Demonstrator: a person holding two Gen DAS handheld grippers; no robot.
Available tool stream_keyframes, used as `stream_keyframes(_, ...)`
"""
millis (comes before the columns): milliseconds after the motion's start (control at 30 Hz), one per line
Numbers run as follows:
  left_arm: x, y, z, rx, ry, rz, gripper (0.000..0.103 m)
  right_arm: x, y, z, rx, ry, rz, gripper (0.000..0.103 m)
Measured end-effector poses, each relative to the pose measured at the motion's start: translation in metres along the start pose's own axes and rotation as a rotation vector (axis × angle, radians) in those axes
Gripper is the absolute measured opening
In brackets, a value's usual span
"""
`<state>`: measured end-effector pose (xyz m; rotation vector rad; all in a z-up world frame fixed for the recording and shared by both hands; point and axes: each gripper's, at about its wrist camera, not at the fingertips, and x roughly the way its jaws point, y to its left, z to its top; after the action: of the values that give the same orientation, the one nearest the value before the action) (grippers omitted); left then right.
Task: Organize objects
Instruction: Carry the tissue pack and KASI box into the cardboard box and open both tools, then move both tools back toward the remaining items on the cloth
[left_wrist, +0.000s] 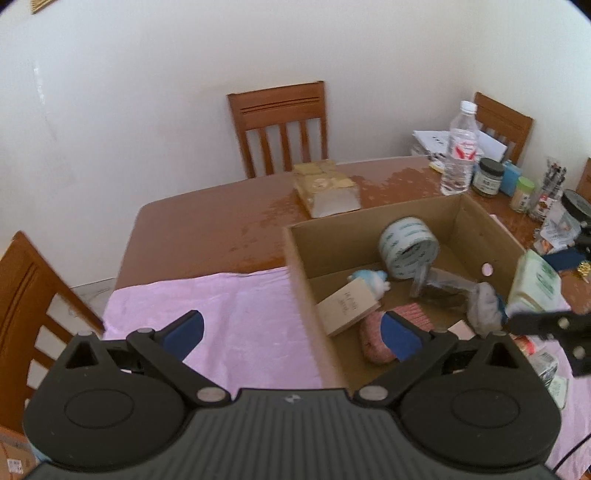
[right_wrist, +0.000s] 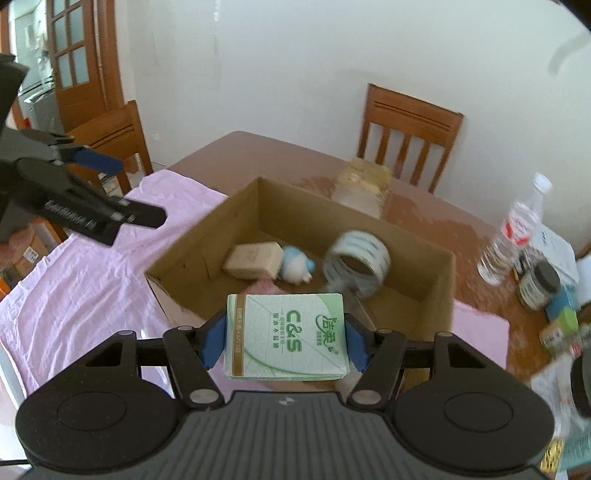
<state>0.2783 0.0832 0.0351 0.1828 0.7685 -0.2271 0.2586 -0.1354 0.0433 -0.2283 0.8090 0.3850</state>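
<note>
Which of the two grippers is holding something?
The right gripper. Its blue pads squeeze a green tissue pack over the box. The left gripper is wide open with nothing between its pads.

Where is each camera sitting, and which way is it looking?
Left wrist: on the left gripper, open and empty, looking down at the pink cloth and cardboard box.
Right wrist: on the right gripper, clamping a green tissue pack, looking down into the box.
Both show the box, tape roll, table and the other gripper.
</note>
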Motion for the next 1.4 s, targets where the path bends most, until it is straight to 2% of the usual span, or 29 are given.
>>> stream_keyframes(100, -0.004, 0.012, -0.009, -0.021, 0.006, 0.029, 0.102, 0.012, 0.012, 0.013, -0.039, -0.008, 0.002, 0.069)
stream_keyframes(267, -0.007, 0.028, -0.029, -0.064, 0.023, 0.037, 0.102, 0.031, 0.028, 0.032, -0.057, -0.012, 0.021, 0.071)
stream_keyframes(333, -0.007, 0.03, -0.036, -0.066, 0.027, 0.03, 0.102, 0.038, 0.034, 0.037, -0.055, -0.011, 0.009, 0.09)
stream_keyframes(400, -0.006, 0.032, -0.044, -0.067, 0.037, 0.032, 0.102, 0.041, 0.04, 0.039, -0.056, -0.023, -0.019, 0.103)
stream_keyframes(633, -0.001, 0.032, -0.055, -0.09, 0.044, -0.005, 0.102, 0.036, 0.045, 0.03, -0.055, -0.015, -0.029, 0.103)
stream_keyframes(900, 0.005, 0.012, -0.056, -0.055, 0.033, -0.045, 0.102, 0.02, 0.037, 0.01, 0.005, -0.013, -0.079, 0.103)
stream_keyframes(1033, 0.005, 0.002, -0.062, -0.046, 0.013, -0.054, 0.102, 0.014, 0.027, -0.011, 0.061, 0.005, -0.11, 0.103)
stream_keyframes(1267, 0.008, -0.015, -0.085, -0.051, 0.026, -0.093, 0.102, 0.001, 0.015, -0.063, 0.166, 0.041, -0.199, 0.103)
stream_keyframes(1400, 0.008, -0.024, -0.1, -0.037, 0.043, -0.074, 0.102, -0.004, 0.01, -0.095, 0.251, 0.079, -0.247, 0.103)
